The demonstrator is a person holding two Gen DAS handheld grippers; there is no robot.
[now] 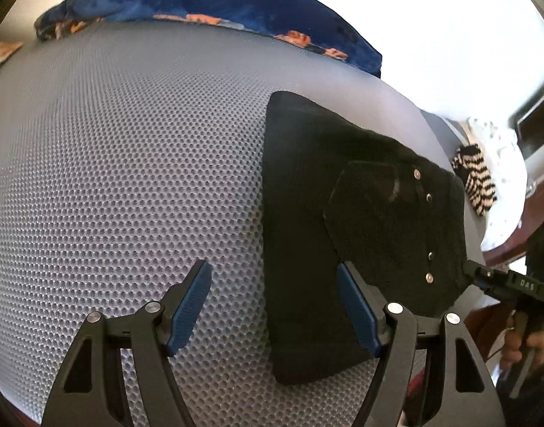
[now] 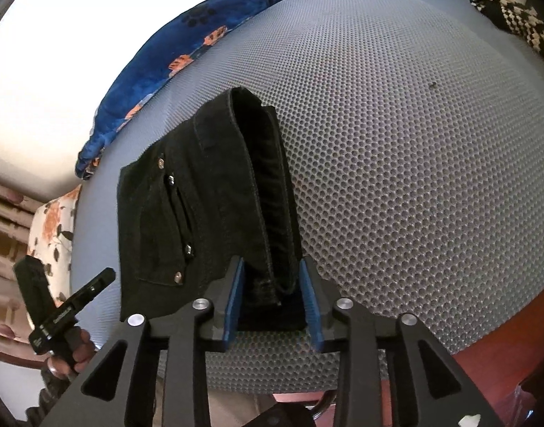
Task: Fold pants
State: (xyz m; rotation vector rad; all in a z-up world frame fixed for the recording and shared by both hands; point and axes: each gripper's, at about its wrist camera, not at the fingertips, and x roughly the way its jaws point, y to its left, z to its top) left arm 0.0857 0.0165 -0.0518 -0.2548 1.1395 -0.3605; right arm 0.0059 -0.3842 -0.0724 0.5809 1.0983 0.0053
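Observation:
Black pants point(image 1: 360, 220) lie folded into a compact stack on a grey perforated mat point(image 1: 129, 178). A rear pocket with metal rivets faces up. My left gripper point(image 1: 274, 277) is open and empty, just above the mat at the stack's left edge. In the right wrist view the pants point(image 2: 207, 210) show thick folded layers. My right gripper point(image 2: 272, 274) stands partly open, its blue pads on either side of the stack's near end, not clearly pressing it. The right gripper point(image 1: 485, 277) also shows in the left wrist view, at the stack's right edge. The left gripper point(image 2: 83, 291) shows in the right wrist view.
A blue blanket with orange prints point(image 1: 236, 10) lies along the mat's far edge. A black-and-cream patterned knit item point(image 1: 474, 181) sits at the right corner. A floral cushion point(image 2: 54, 227) and wooden furniture edge point(image 2: 485, 363) border the mat.

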